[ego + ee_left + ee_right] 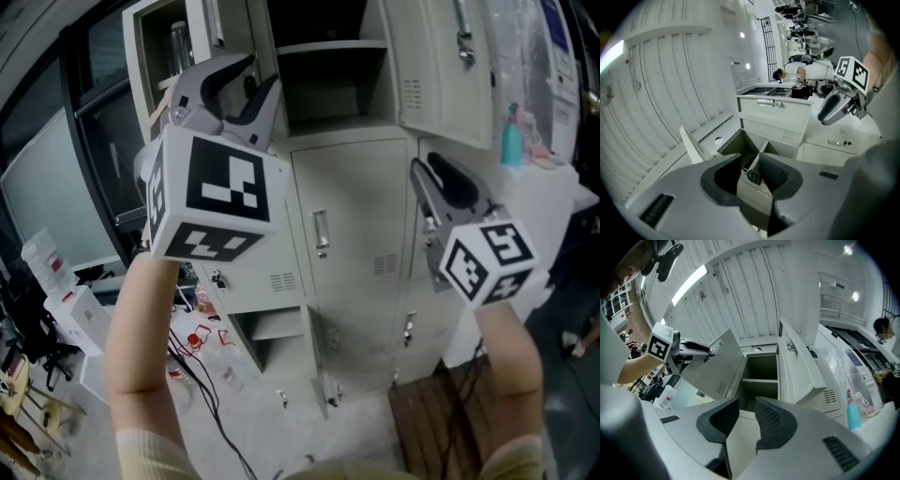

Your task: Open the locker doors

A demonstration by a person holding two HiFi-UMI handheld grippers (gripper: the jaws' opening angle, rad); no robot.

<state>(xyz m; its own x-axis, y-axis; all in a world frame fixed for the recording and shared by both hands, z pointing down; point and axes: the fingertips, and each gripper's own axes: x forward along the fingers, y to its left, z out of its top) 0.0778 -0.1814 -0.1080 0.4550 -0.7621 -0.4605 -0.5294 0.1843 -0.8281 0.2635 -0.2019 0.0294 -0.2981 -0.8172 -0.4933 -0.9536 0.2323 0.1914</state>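
Note:
A bank of pale grey lockers (352, 216) fills the head view. The upper middle compartment (333, 80) stands open, its door (441, 66) swung out to the right. The upper left compartment (164, 52) is open too. Below them, the middle door with its handle (322, 232) is closed. My left gripper (258, 75) is raised in front of the upper left locker, open and holding nothing; its own view shows a key (752, 176) in a door beyond the gap. My right gripper (424, 161) points up before the right column, open and empty, facing the open compartment (761, 380).
A teal bottle (511, 141) stands on a white top at the right. A wooden pallet (441, 422) lies on the floor by the lockers, with cables (202, 375) and white boxes (70, 309) at the left. A person (801, 72) bends over far off.

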